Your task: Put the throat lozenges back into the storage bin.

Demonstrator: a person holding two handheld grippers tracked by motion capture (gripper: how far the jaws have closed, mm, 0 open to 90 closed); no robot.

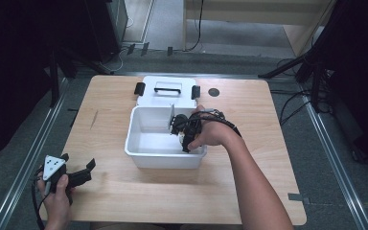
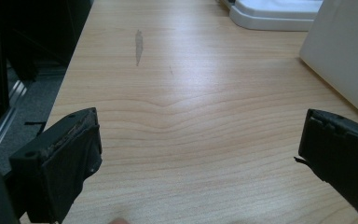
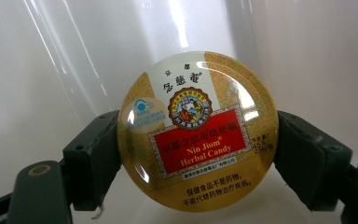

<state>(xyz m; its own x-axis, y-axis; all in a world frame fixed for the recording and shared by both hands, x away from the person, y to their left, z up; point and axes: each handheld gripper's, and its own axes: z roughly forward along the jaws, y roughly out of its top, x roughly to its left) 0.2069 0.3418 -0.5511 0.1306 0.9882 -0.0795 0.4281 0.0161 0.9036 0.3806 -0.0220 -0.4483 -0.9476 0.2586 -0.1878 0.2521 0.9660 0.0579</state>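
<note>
Right gripper view: the right claw point(image 3: 198, 149) is clamped across the rim of a round candy tin point(image 3: 198, 133), held low inside a white bin point(image 1: 139, 152) on the desk point(image 1: 249, 191). The tin looks light, stiff and glossy, likely slippery; opposite edges suit gripping. Bin walls crowd it. The left claw point(image 2: 198, 154) rests apart, empty, beside the bin.

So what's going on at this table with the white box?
A person is working with a hand-held gripper in each hand. The right hand-held gripper is clamped on a round candy tin and holds it inside the open white bin in the middle of the wooden table. The bin's lid lies just behind it. The left hand-held gripper waits over bare wood near the table's front corner, its jaws wide open with nothing between them.
</note>
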